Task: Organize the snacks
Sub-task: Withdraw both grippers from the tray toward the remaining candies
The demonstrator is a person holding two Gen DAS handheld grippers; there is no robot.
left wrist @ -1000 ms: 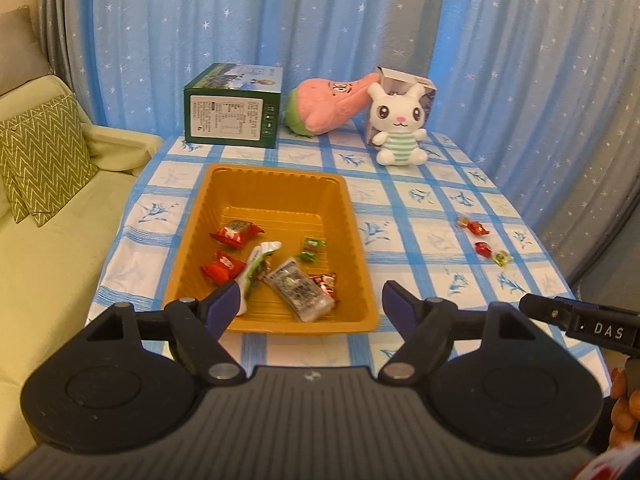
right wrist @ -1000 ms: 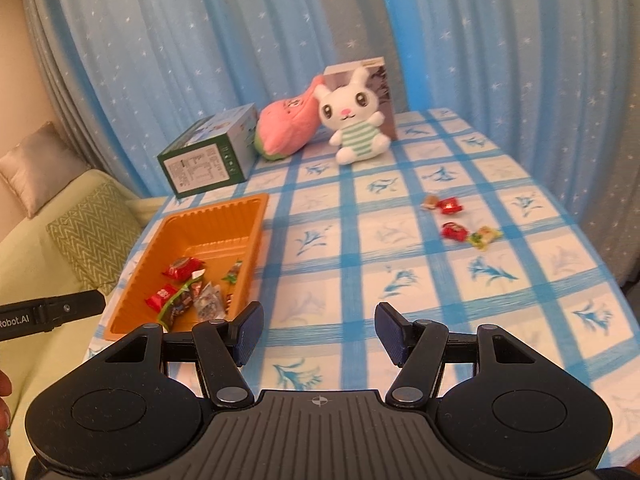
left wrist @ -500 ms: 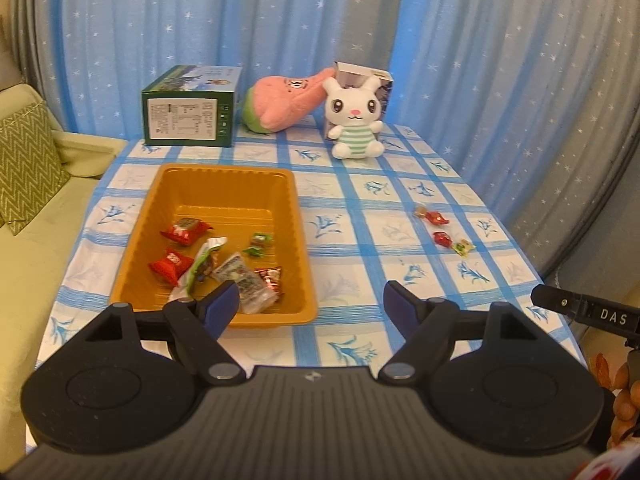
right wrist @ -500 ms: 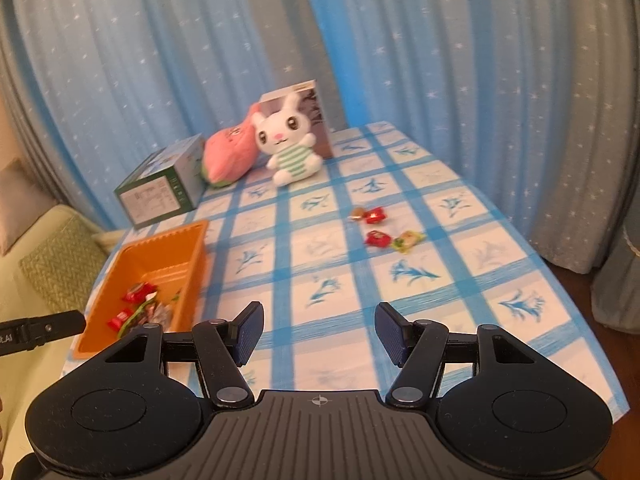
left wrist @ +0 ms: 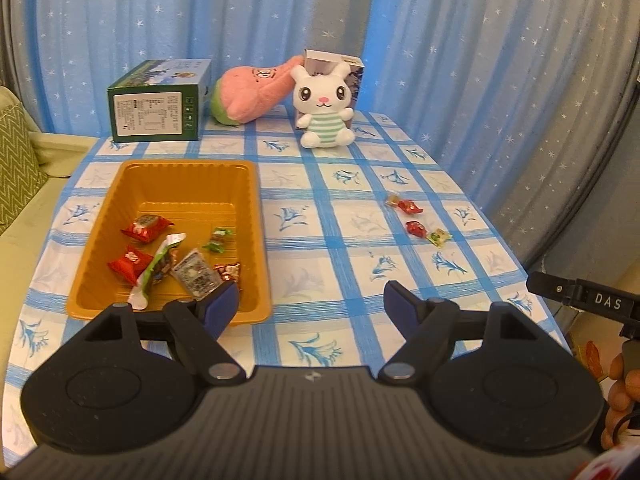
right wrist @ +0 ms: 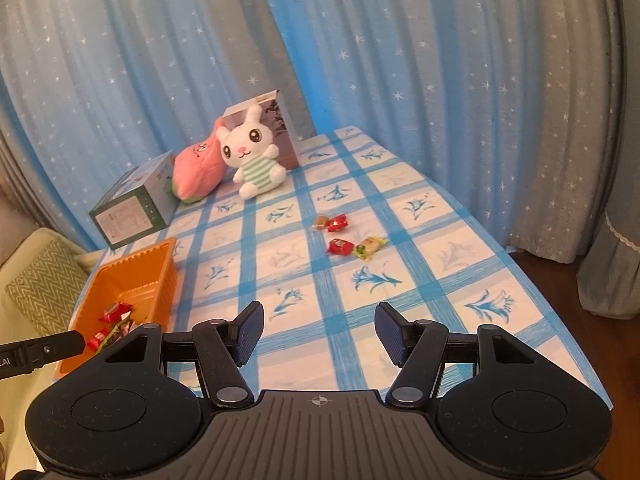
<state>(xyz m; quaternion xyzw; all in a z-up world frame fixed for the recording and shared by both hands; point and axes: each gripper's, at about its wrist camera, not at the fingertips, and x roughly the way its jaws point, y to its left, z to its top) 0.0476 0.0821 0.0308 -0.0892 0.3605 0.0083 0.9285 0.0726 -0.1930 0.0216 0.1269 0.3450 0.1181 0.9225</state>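
we hold both tools above the near edge of the worktop (left wrist: 352,184), a checked blue-and-white cloth in front of a starry blue curtain (right wrist: 160,80). along its far edge stand things we judge are not ours to sort: a green box (left wrist: 156,106), a pink plush (left wrist: 250,94) leaning on a small carton (left wrist: 352,68), and a white rabbit toy (left wrist: 324,110) sitting upright against that carton

the orange tray (left wrist: 248,208) lies on our left side of the worktop, and it already holds several wrapped snacks (left wrist: 176,252) gathered toward its near end, so it looks like the collecting place. four loose candies (right wrist: 348,232) lie well apart from it on the right side: a tan one touching a red one, then another red one just beside a yellow-green one

our left gripper (left wrist: 312,300) hangs just by the tray's near right corner, its fingers (left wrist: 222,306) spread wide and holding nothing. our right gripper (right wrist: 318,334) faces the loose candies, fingers (right wrist: 250,332) likewise spread and empty, which suits it for the next pick. we judge the sorting partly done, and the small slick wrappers lying flat may slip from a pinch
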